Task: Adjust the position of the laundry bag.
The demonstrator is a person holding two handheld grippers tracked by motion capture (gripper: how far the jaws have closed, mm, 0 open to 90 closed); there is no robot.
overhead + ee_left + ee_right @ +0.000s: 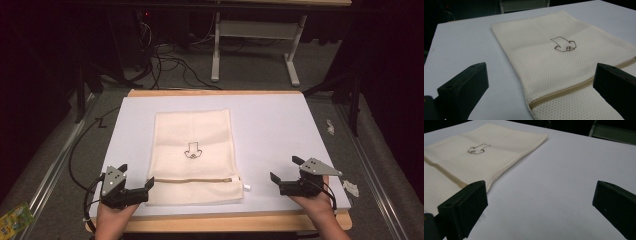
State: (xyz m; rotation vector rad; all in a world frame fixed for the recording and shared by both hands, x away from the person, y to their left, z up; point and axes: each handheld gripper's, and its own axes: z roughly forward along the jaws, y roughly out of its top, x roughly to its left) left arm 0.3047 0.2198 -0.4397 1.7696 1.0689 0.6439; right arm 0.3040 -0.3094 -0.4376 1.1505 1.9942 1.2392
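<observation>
Two grippers, both jaws wide apart, nothing held. Left gripper (136, 175) at bag (192, 155) near-left corner; right gripper (285, 169) apart, over table (270, 125).

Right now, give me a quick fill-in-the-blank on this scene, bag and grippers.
1. The cream mesh bag lies ____ on the white table top.
2. Its zipper is ____.
3. The left gripper and right gripper both have their jaws ____.
4. The zipper's white pull tab sits at the end nearer the ____ gripper.

Missing words: flat; closed; open; right
</observation>
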